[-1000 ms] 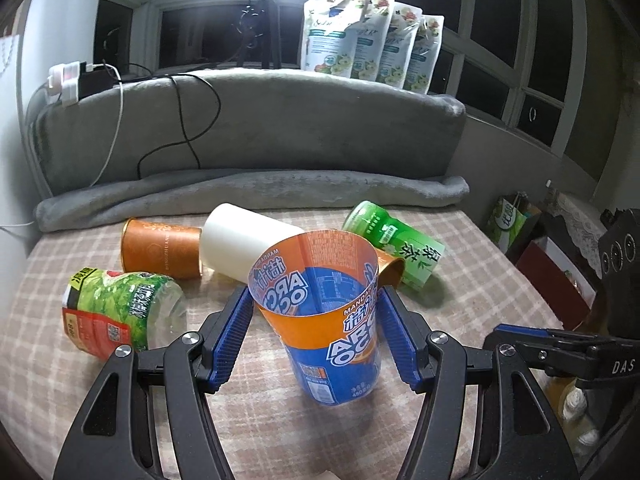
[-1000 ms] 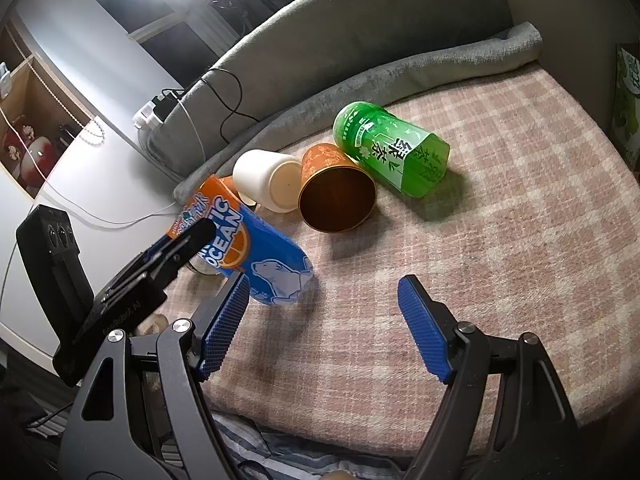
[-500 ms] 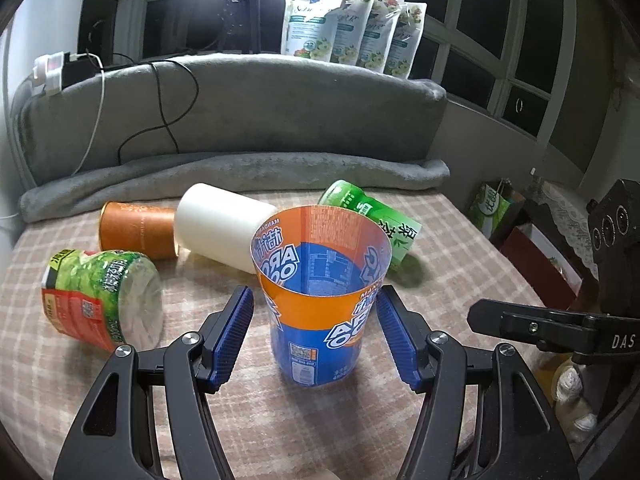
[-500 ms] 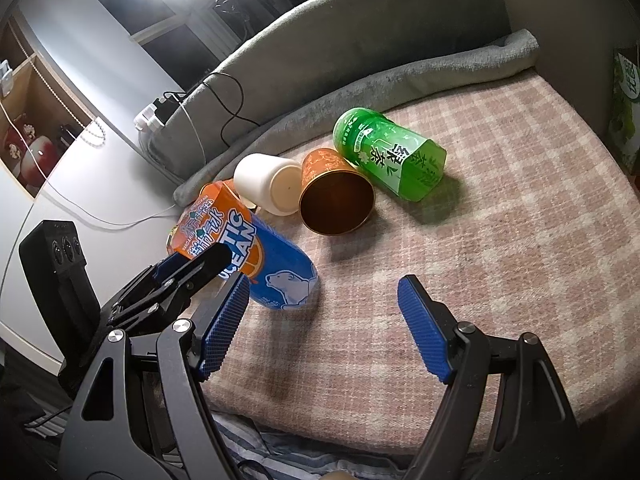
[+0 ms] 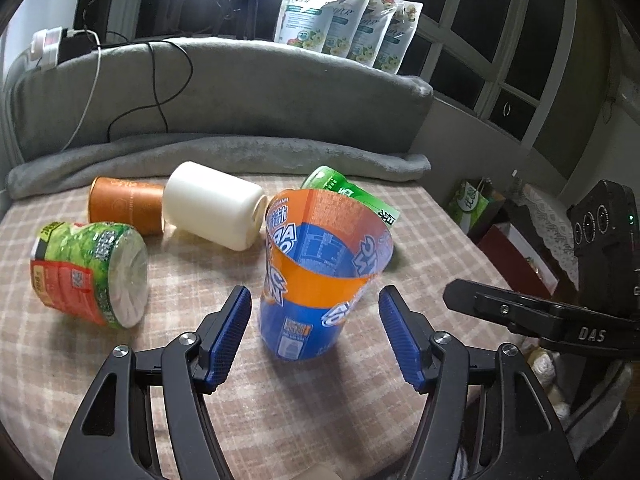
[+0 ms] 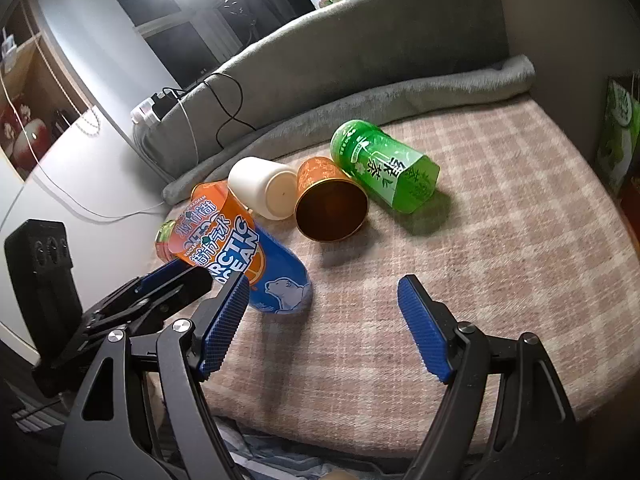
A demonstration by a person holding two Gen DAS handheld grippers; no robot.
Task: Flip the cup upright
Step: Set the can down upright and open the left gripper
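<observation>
An orange and blue "Arctic Ocean" cup (image 5: pixel 316 276) stands open end up on the checked cloth, leaning a little. It also shows in the right wrist view (image 6: pixel 244 256). My left gripper (image 5: pixel 316 336) is open just behind it, blue pads clear of both sides. My right gripper (image 6: pixel 324 328) is open and empty over bare cloth, to the right of the cup. A white cup (image 5: pixel 214 210), an orange cup (image 5: pixel 124 208), a second orange cup (image 6: pixel 330 206), a green cup (image 6: pixel 384 170) and a green-red cup (image 5: pixel 90 272) lie on their sides.
A grey rolled blanket (image 5: pixel 224 152) and a grey padded back (image 5: pixel 240 84) border the far side. Refill pouches (image 5: pixel 348 20) stand on top. Cables (image 5: pixel 156 80) run over the back. The cloth's near edge (image 6: pixel 360 440) drops off. Boxes and bags (image 5: pixel 516 252) stand at the right.
The left gripper has opened and let go of the orange and blue cup, which now stands on the cloth. The left gripper drew back slightly. The right gripper barely moved.
</observation>
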